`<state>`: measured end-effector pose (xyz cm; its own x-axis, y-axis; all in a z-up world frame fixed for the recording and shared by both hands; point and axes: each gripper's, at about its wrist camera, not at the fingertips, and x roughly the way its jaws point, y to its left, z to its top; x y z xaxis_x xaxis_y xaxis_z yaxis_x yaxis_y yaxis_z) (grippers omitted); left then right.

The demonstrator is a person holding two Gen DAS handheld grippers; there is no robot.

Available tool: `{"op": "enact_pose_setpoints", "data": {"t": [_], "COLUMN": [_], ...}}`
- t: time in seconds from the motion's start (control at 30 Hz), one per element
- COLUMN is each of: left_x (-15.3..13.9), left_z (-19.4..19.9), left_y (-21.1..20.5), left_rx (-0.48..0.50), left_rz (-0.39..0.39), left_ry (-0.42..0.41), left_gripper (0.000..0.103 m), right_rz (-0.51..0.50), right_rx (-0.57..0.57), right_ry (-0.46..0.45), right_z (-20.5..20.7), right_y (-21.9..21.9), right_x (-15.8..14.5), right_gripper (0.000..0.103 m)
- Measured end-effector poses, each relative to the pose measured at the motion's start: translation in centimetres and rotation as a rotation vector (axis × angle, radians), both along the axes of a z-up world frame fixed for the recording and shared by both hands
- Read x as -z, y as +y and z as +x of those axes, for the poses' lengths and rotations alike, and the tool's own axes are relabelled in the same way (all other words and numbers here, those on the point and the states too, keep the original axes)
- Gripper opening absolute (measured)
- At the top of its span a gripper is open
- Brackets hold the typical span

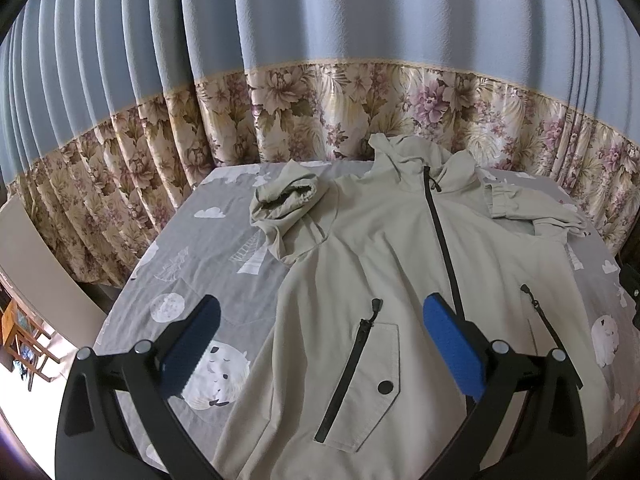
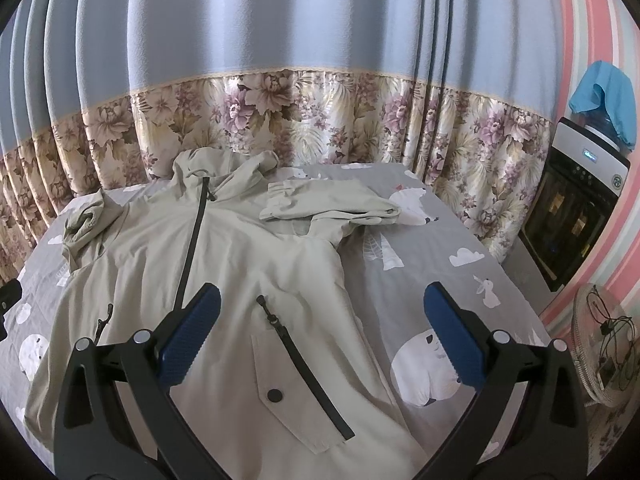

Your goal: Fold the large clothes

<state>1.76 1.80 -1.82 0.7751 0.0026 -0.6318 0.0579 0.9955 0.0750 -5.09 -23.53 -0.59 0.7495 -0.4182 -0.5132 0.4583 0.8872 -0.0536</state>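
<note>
Jacket (image 1: pixel 380 248) flat on bed (image 1: pixel 208 240), curtain (image 1: pixel 280 60) behind.

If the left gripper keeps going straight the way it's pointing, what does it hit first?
Most likely the beige jacket spread on the bed: the open left gripper points down over its front. Depth is unclear.

Beige zip jacket (image 1: pixel 380 240) — flat, front up, sleeves bunched.

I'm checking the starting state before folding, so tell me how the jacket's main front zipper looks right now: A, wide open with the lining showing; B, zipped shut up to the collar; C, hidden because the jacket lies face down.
B: the jacket lies face up on the bed sheet, and its black front zipper runs closed from the lower body up to the collar, with both front panels meeting.
</note>
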Motion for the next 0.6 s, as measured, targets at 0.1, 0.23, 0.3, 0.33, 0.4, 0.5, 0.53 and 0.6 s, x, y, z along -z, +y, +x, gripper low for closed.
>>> {"op": "enact_pose_setpoints", "data": {"t": [0.1, 0.23, 0.3, 0.33, 0.4, 0.5, 0.53, 0.6], "left_x": [0.2, 0.19, 0.22, 0.22, 0.32, 0.78, 0.98, 1.05], "left_z": [-0.02, -0.04, -0.02, -0.02, 0.03, 0.48, 0.62, 0.8], "left_y": [-0.08, -0.11, -0.11, -0.12, -0.22, -0.48, -0.55, -0.5], "left_rx": [0.001, 0.001, 0.0, 0.0, 0.001, 0.005, 0.007, 0.007], "left_rz": [-0.001, 0.0, 0.0, -0.001, 0.0, 0.008, 0.015, 0.017], "left_ry": [0.004, 0.002, 0.003, 0.003, 0.006, 0.018, 0.02, 0.014], "left_gripper": [0.101, 0.101, 0.101, 0.101, 0.101, 0.101, 0.101, 0.101], "right_rz": [-0.004, -0.007, -0.009, -0.01, -0.011, -0.021, -0.027, -0.035], "right_rx": [0.002, 0.004, 0.004, 0.004, 0.004, -0.002, -0.002, -0.002], "right_ry": [0.004, 0.002, 0.001, 0.002, 0.004, 0.0, -0.004, -0.012], "right_z": [0.13, 0.2, 0.22, 0.19, 0.34, 0.55, 0.66, 0.88], "right_y": [-0.07, -0.04, 0.02, 0.04, -0.03, -0.18, -0.13, -0.28], "right_x": [0.03, 0.08, 0.12, 0.14, 0.15, 0.07, 0.04, -0.03], "right_gripper": [0.1, 0.1, 0.1, 0.1, 0.1, 0.1, 0.1, 0.1]}}
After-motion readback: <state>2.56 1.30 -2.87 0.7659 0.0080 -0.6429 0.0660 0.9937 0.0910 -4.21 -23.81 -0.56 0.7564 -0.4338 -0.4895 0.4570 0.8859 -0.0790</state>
